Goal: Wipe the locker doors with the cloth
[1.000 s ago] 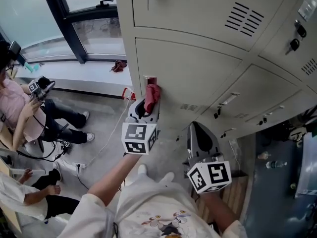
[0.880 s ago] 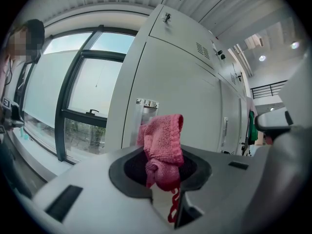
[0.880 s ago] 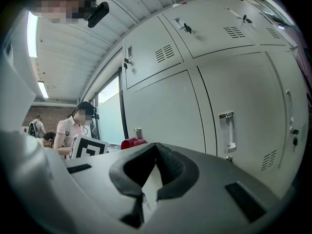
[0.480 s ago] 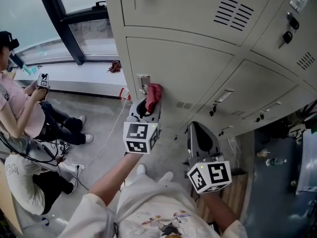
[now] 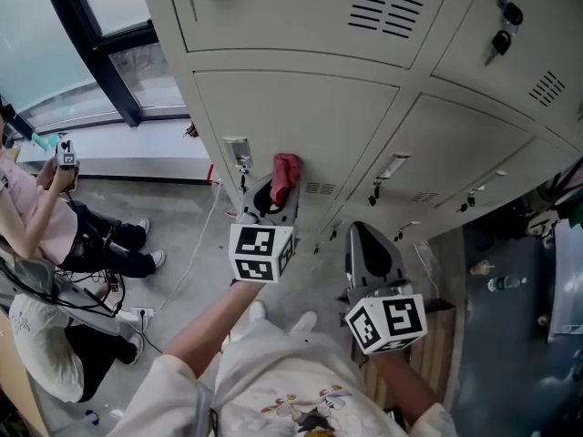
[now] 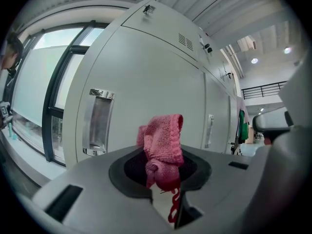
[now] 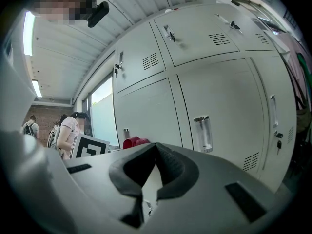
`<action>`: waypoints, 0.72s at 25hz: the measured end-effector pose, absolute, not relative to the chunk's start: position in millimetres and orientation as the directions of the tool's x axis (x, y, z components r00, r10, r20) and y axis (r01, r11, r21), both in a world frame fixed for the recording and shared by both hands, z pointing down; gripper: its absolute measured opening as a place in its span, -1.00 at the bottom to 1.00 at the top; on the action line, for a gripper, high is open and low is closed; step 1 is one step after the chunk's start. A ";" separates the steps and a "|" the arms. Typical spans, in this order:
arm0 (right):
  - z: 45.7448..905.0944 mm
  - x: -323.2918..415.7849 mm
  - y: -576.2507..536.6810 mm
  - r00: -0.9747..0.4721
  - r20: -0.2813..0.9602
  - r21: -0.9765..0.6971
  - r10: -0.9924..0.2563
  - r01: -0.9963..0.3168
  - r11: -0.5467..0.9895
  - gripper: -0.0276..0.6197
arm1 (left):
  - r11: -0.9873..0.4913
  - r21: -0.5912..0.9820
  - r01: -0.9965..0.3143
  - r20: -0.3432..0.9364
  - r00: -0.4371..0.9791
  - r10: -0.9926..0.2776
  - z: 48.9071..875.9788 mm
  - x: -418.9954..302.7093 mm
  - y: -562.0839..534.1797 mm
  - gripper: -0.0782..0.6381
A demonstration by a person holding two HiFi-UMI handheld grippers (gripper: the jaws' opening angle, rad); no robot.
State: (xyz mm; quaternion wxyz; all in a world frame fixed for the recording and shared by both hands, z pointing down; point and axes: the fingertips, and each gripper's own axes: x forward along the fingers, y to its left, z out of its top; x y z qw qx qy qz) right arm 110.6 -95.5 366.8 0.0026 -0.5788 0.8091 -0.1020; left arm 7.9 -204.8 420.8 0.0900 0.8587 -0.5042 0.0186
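While the left gripper (image 5: 275, 194) pinches the pink cloth (image 5: 284, 173) by its bunched lower fold, holding it at its twelve o'clock before the locker door (image 5: 301, 121), the material is judged soft, light and floppy, best gripped there, and the right gripper (image 5: 368, 244) sits closed, empty.

Knitted pink cloth (image 6: 163, 145); matt metal locker doors (image 5: 301, 121)

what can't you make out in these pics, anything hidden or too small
- Whether the pink cloth touches the locker door: in the left gripper view the cloth's own bulk hides its far side.
- Dirt or smears on that door: too faint in every view.
- The keys in the upper lockers: too small in the head view for any detail.
- The tops of the upper lockers: cut off by the head view's top edge.
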 end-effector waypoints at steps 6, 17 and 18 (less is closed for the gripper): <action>367.3 122.9 -93.9 -0.323 0.113 -0.173 -0.940 -0.938 0.301 -0.90 | -0.491 0.136 -0.860 0.122 0.507 -0.853 420.4 26.7 -203.4 -0.51; 368.4 141.9 -94.5 -0.310 0.110 -0.178 -0.944 -0.941 0.288 -0.90 | -0.521 0.129 -0.844 0.125 0.535 -0.835 422.1 56.5 -201.8 -0.51; 368.7 143.7 -94.5 -0.309 0.111 -0.178 -0.945 -0.941 0.287 -0.90 | -0.524 0.128 -0.842 0.125 0.538 -0.834 422.6 59.4 -201.7 -0.51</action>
